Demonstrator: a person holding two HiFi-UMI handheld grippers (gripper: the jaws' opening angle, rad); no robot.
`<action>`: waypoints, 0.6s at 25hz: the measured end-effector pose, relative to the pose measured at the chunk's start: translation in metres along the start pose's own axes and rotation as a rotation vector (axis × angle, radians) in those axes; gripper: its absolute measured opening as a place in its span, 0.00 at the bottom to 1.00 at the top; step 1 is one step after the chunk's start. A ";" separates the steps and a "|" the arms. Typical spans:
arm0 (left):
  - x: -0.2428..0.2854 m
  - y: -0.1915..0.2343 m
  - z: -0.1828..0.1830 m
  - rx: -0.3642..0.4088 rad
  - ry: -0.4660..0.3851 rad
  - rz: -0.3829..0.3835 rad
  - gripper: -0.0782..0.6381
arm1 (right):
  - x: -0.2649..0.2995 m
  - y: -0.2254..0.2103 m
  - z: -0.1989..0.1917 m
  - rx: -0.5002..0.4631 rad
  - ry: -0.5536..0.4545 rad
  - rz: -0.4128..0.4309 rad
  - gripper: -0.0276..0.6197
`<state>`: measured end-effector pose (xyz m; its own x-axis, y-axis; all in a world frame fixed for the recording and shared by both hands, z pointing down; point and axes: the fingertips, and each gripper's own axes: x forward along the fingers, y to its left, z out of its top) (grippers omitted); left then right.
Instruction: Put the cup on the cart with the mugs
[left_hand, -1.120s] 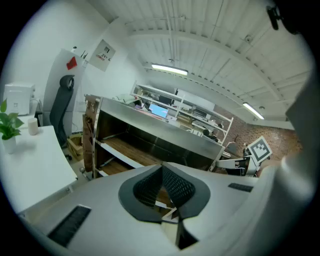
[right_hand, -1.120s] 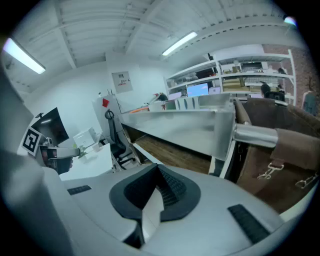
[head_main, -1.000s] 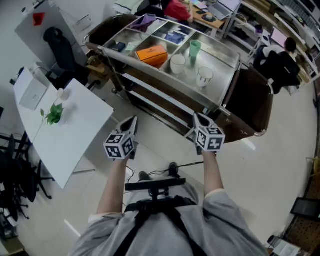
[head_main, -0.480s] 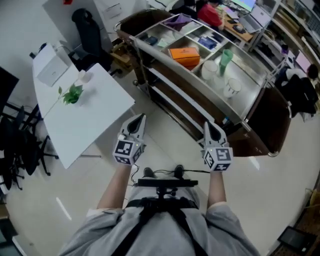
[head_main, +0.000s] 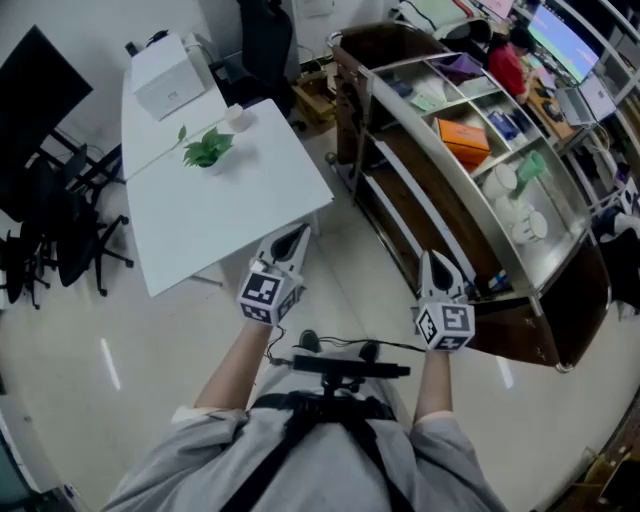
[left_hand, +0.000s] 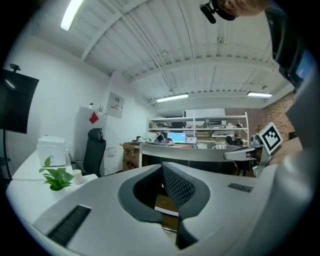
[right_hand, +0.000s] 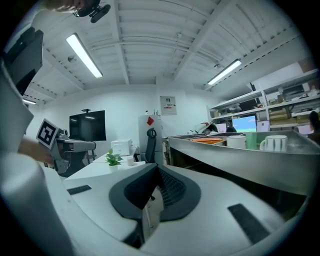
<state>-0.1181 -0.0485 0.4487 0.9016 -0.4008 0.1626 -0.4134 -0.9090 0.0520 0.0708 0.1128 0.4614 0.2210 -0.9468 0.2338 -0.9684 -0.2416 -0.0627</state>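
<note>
Pointing forward: left tongs (head_main: 296, 234), right tongs (head_main: 436, 258).

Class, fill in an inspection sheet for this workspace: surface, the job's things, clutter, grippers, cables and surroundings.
Surface: white table, standing left of the cart.
Job's things: small white cup on the table beside the plant; white mugs in the cart's top tray, near a green cup.
Clutter: white box on the table; orange box on the cart.
Grippers: left gripper and right gripper both shut, nothing between the jaws, held over the floor between table and cart.
Cables: one thin dark cable near the person's feet.
Surroundings: black chairs, dark screen, desks beyond the cart.
</note>
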 end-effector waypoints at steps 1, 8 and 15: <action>-0.006 0.010 0.000 -0.003 -0.001 0.014 0.11 | 0.008 0.010 0.002 0.001 0.002 0.018 0.05; -0.040 0.072 0.004 -0.019 -0.022 0.101 0.11 | 0.062 0.081 0.009 -0.013 0.007 0.126 0.05; -0.038 0.105 0.001 -0.073 -0.012 0.174 0.11 | 0.119 0.123 0.028 -0.053 0.033 0.258 0.05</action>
<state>-0.1958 -0.1286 0.4465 0.8168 -0.5531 0.1639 -0.5712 -0.8152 0.0955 -0.0190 -0.0351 0.4547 -0.0375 -0.9680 0.2482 -0.9971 0.0197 -0.0735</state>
